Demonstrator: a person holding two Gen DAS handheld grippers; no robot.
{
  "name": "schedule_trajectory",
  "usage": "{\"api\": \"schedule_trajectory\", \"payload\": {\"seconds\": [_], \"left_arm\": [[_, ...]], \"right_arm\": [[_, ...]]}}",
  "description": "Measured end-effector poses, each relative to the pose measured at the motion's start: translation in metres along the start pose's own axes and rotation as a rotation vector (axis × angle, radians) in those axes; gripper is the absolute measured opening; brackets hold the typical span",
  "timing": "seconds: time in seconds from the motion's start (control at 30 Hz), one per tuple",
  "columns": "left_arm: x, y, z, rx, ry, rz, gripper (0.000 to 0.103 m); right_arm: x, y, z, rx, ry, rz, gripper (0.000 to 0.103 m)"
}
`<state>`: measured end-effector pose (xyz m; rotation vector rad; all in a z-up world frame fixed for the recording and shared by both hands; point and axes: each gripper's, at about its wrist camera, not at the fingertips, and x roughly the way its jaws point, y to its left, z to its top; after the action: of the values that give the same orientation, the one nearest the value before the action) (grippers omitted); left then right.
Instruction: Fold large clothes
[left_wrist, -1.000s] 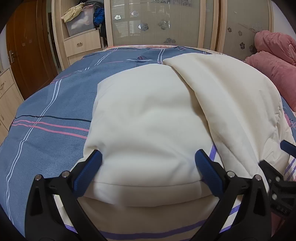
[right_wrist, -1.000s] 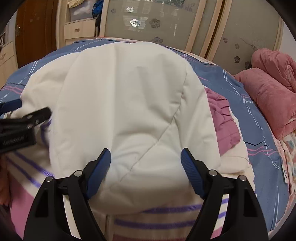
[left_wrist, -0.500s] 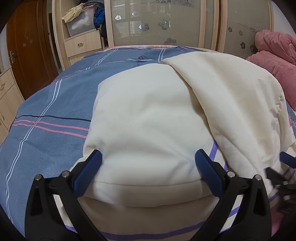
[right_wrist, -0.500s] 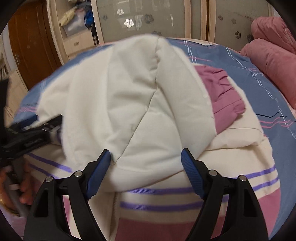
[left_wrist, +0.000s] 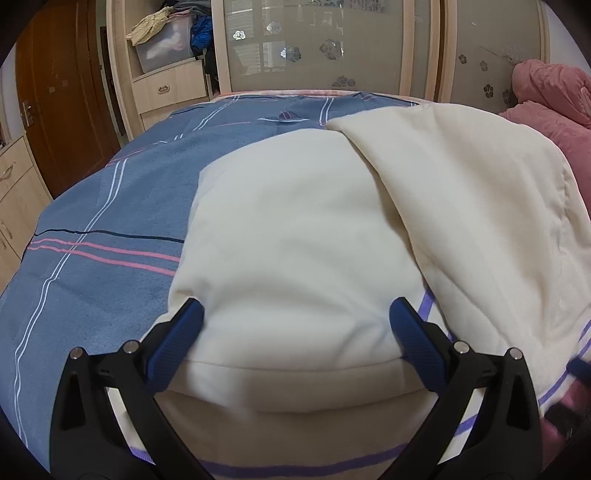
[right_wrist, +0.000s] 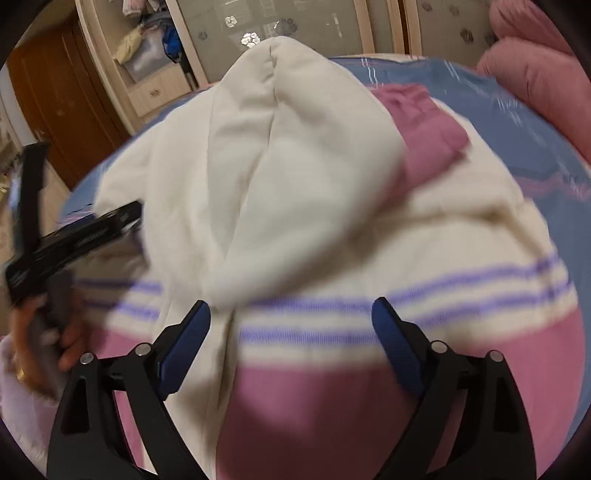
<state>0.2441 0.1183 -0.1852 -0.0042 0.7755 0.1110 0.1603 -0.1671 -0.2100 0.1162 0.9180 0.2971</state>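
Bedroom furniture lines the far side: a pale wardrobe (left_wrist: 332, 44) with frosted floral panels, a brown door (left_wrist: 55, 92) at far left, and pink bedding (left_wrist: 546, 96) heaped at right. Closer in, a blue striped bedspread (left_wrist: 103, 229) covers the bed, and on it lies the large garment (left_wrist: 295, 240), cream with purple stripes and a pink hem, its two sleeves folded inward across the body.

My left gripper (left_wrist: 295, 328) hovers low at the near edge of the left folded sleeve, its blue fingers (left_wrist: 177, 339) spread wide with cloth lying between them, not pinched. My right gripper (right_wrist: 291, 325) is also released, fingers apart above the purple stripes near the hem. This view is blurred, so fine detail is uncertain.

Risk, as I judge it: the right sleeve (right_wrist: 295, 166) sits bunched and humped, not flat, with its mauve cuff (right_wrist: 428, 133) poking out beyond it. Lifting the hem now could let that sleeve slide off and undo the fold. My left gripper also shows at the left edge of the right view, near the cloth, so the two tools could collide if both reach inward.

Open bedspread lies to the left and beyond the garment, giving room to fold away from me. The right side is tighter, with the bedding nearby.
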Motion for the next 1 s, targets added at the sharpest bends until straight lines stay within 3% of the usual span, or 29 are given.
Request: {"api": "schedule_trajectory", "payload": {"seconds": [0.13,0.2,0.3,0.33,0.43,0.53,0.73,0.8,0.87,1.0], "left_arm": [[-0.027,0.012,-0.018,-0.007,-0.024,0.023,0.101],[-0.042,0.030,-0.045,-0.049,-0.009,0.040,0.101],[-0.066,0.059,-0.094,-0.136,0.001,0.037,0.101],[-0.077,0.062,-0.107,-0.136,-0.025,0.026,0.101],[-0.103,0.059,-0.141,-0.099,-0.043,0.136,0.101],[-0.113,0.054,-0.162,-0.073,-0.015,0.147,0.101],[-0.123,0.053,-0.176,-0.061,0.028,0.156,0.101],[-0.125,0.056,-0.179,-0.078,0.044,0.151,0.101],[-0.127,0.057,-0.181,-0.085,0.060,0.149,0.101],[-0.131,0.060,-0.188,-0.098,0.072,0.144,0.101]], "right_arm": [[-0.024,0.013,-0.039,-0.147,-0.022,-0.069,0.090],[-0.034,0.016,-0.052,-0.189,-0.029,-0.076,0.090],[-0.047,0.016,-0.064,-0.168,-0.007,0.049,0.090],[-0.051,0.016,-0.068,-0.135,0.007,0.152,0.090],[-0.048,0.015,-0.074,-0.073,0.100,0.355,0.090],[-0.049,0.016,-0.083,-0.076,0.127,0.426,0.090],[-0.052,0.005,-0.108,-0.018,0.225,0.525,0.070],[-0.054,0.003,-0.116,-0.010,0.253,0.544,0.054],[-0.048,0.007,-0.124,-0.008,0.337,0.629,0.039],[-0.033,0.017,-0.137,-0.060,0.403,0.515,0.039]]}}
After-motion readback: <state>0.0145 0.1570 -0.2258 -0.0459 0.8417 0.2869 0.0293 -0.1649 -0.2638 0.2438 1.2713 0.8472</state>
